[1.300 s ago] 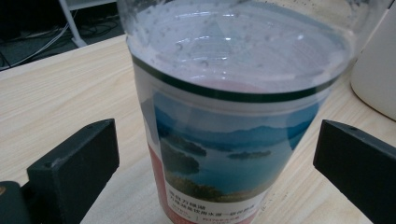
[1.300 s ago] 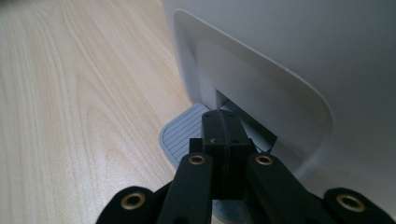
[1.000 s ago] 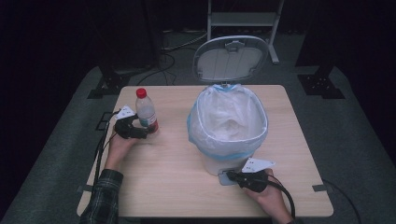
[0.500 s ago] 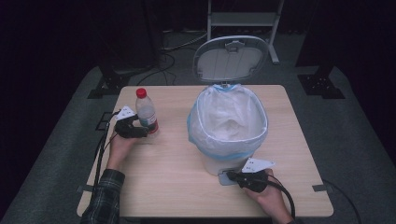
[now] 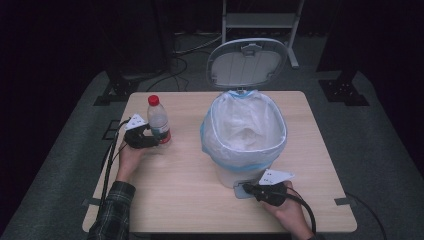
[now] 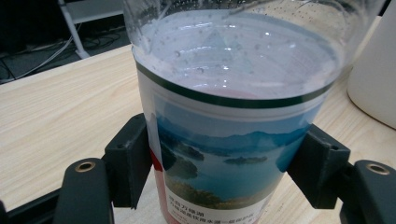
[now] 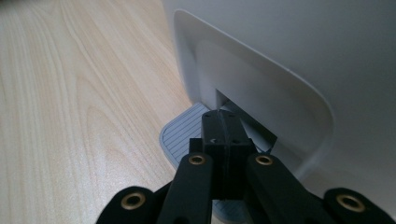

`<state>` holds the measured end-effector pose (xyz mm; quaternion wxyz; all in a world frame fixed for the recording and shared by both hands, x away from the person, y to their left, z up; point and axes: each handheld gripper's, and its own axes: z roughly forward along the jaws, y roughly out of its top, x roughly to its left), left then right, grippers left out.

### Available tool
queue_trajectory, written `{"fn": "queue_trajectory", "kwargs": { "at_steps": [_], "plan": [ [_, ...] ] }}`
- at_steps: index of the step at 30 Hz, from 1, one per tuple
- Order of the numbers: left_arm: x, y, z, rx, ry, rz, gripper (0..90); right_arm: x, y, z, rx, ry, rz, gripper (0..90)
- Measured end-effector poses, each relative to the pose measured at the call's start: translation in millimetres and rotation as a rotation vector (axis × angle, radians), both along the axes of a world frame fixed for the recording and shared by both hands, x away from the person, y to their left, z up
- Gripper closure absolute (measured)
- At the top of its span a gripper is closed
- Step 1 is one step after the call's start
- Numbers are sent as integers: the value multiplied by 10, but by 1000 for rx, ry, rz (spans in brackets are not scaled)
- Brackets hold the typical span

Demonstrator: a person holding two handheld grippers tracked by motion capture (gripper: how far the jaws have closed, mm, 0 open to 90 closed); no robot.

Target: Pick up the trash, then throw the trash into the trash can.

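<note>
Bottle (image 5: 159, 123) and pedal bin (image 5: 245, 135) share the wooden table (image 5: 165, 195) in my high view. The water bottle has a red cap (image 5: 154, 100) and a scenic printed label, and it stands upright on the left part of the table, well apart from the bin. My left gripper (image 5: 145, 141) sits at its lower half; in the left gripper view I see the left gripper (image 6: 219, 158) with one black jaw on each side of the label, both pressed against the plastic, pinching the bottle low down. The bottle's foot is cut off at the frame's bottom edge, so I cannot tell whether it is touching the wood.

The white bin stands near the table's middle, its lid (image 5: 246, 63) swung up and back, a white liner bag (image 5: 247, 131) with a blue edge folded over its rim. My right gripper (image 5: 250, 189) lies at the bin's near foot. In the right gripper view the right gripper (image 7: 222, 135) has its jaws pressed together with nothing between them, their tip over the ribbed grey foot pedal (image 7: 184, 130) that juts from a recess at the bin's base (image 7: 261, 93). I cannot tell whether the tip actually bears on the pedal.
</note>
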<state>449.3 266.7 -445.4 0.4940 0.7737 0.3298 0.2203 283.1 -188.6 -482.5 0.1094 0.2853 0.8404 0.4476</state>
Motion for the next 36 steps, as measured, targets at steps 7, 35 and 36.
{"fn": "queue_trajectory", "kwargs": {
  "at_steps": [7,35,36],
  "plan": [
    [-43,10,45,-20,-1,-13,298,-1,1,0,0,-1,0,900],
    [-454,15,292,-71,17,-81,302,1,-1,0,3,1,3,900],
    [-468,11,300,-76,19,-84,302,2,-1,0,2,1,3,900]
  ]
}}
